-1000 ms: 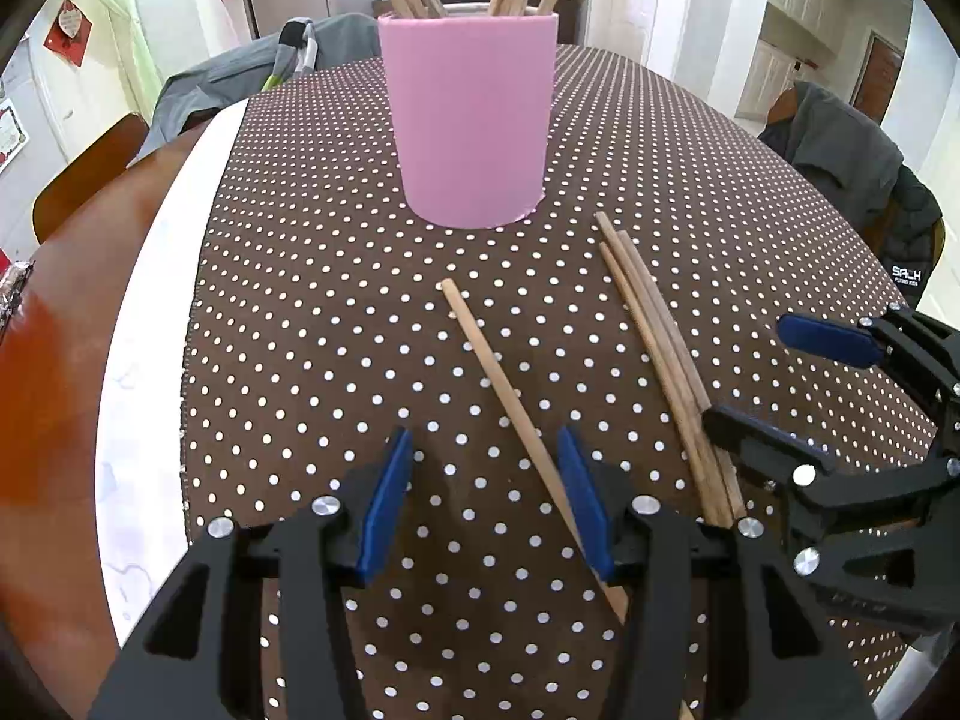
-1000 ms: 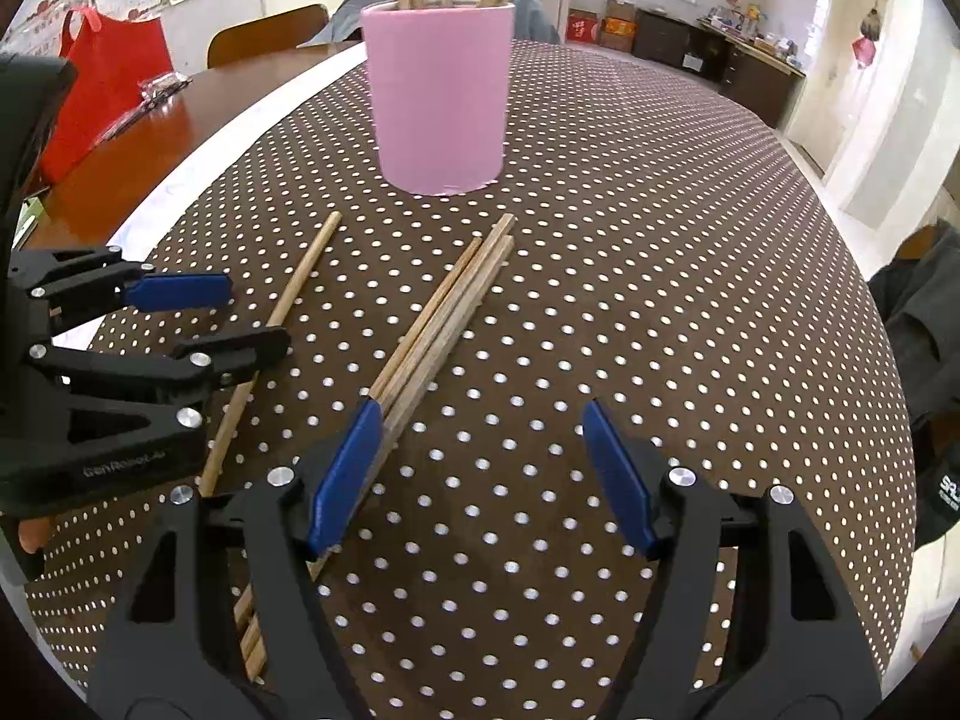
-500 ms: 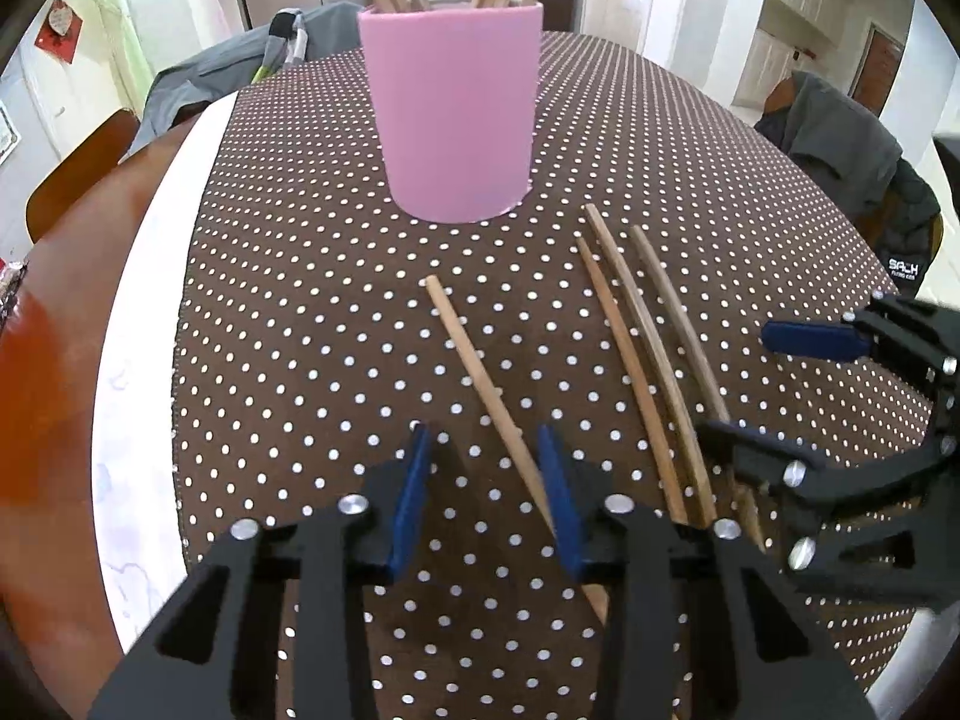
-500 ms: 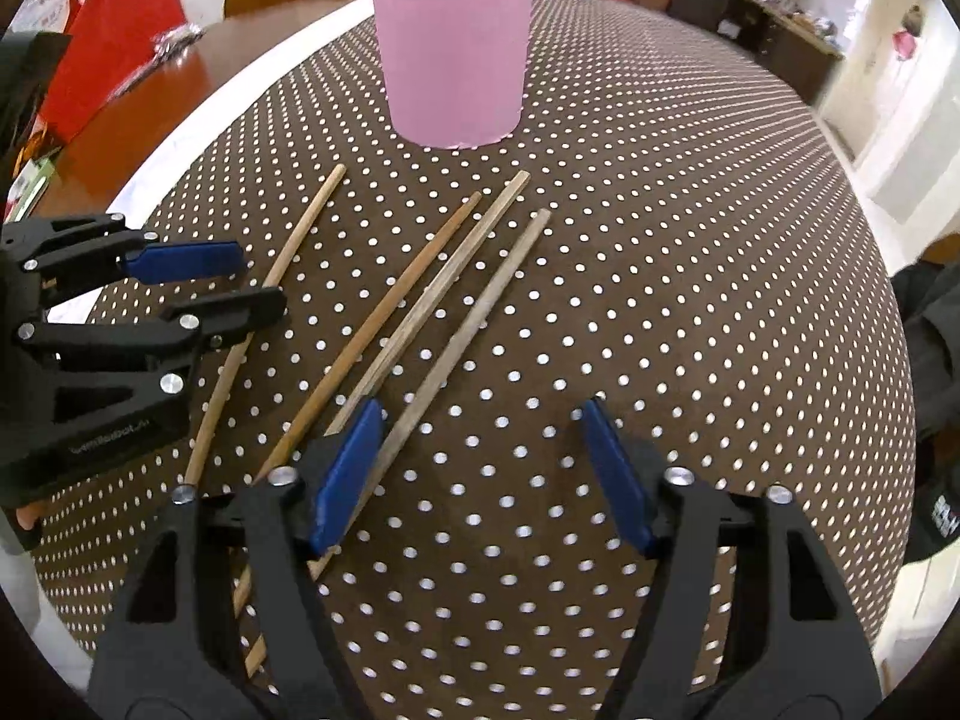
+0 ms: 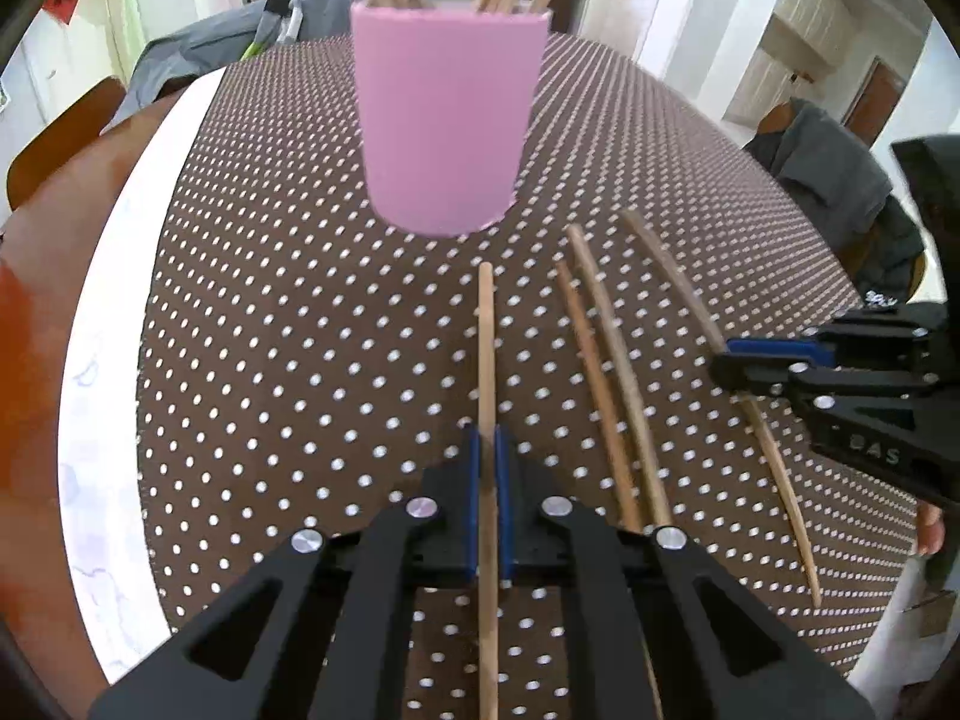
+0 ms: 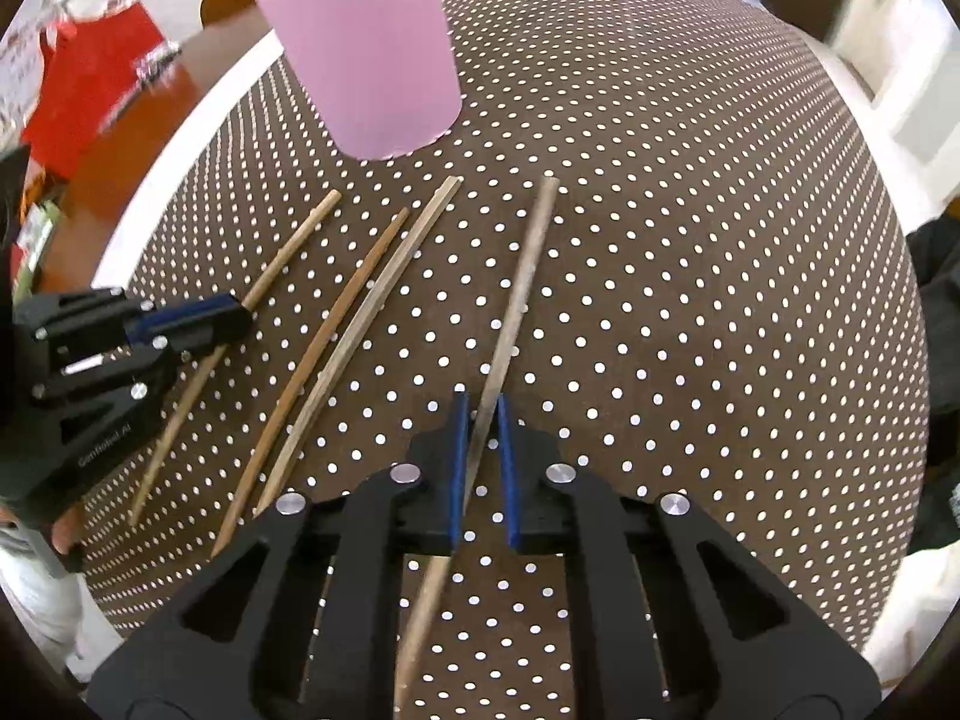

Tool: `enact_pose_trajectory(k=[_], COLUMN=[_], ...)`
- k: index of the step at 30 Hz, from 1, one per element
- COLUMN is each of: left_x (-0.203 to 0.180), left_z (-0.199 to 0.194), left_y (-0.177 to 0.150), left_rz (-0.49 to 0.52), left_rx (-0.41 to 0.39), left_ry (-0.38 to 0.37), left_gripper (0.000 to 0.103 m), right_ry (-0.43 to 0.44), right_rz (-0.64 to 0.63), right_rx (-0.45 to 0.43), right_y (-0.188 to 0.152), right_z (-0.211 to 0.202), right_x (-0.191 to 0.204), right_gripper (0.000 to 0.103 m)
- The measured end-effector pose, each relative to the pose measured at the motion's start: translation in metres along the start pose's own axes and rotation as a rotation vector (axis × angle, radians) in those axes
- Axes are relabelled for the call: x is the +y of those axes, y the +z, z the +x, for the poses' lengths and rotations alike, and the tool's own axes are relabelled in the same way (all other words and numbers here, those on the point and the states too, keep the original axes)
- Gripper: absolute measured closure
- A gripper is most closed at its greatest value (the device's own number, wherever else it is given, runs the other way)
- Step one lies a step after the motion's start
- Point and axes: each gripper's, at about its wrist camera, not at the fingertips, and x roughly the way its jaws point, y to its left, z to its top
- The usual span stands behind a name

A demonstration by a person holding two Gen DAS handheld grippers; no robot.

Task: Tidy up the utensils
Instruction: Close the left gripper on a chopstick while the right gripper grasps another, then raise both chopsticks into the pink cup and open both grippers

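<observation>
The left gripper (image 5: 487,468) is pinching 1 pale wooden chopstick (image 5: 486,360) between fully closed blue pads, and the right gripper (image 6: 480,444) is clamping a greyer chopstick (image 6: 522,294), likely readying both for the smooth pink cup (image 5: 447,120). 2 slender chopsticks (image 6: 336,348) are lying between them on the dotted brown cloth (image 6: 690,240).

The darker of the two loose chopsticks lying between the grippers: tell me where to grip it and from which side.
Grip the darker chopstick near mid-length, coming from above with the jaws across its width. It lies flat on the dotted cloth, so only the top and sides are reachable, and its neighbour, the paler chopstick, probably leaves more room toward the cup end, where they spread.
</observation>
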Motion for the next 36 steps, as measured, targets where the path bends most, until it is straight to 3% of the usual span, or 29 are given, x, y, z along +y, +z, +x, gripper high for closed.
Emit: enact_pose_trajectory(k=[6, 10, 16, 22, 30, 36], left_x=[-0.015, -0.023, -0.025, -0.021, -0.010, -0.006], left_z=[-0.032, -0.058, -0.096, -0.122, -0.136, -0.137], left_y=[0.004, 0.009, 0.025, 0.047, 0.072, 0.091], left_rz=[0.040, 0.051, 0.031, 0.001, -0.067, -0.094], left_rx=[-0.126, -0.232, -0.464, -0.667, -0.864, -1.004], left_ry=[-0.038, -0.075, -0.130, -0.159, -0.177, -0.101], left_gripper=[0.098, 0.098, 0.098, 0.098, 0.097, 0.097], right_ry=[0.117, 0.202, 0.250, 0.328, 0.308, 0.243], right_rz=[0.078, 0.130, 0.124, 0.096, 0.067, 0.052], right_rx=[-0.096, -0.210, -0.407, -0.580, -0.797, -0.972], right_y=[-0.014, -0.023, -0.027, -0.004, 0.033, 0.061], right_z=[-0.018, -0.038, -0.078, -0.116, -0.133, -0.138], right_x=[-0.032, -0.049, -0.060, -0.061, -0.027, -0.002], right_gripper=[0.098, 0.098, 0.098, 0.097, 0.097, 0.097])
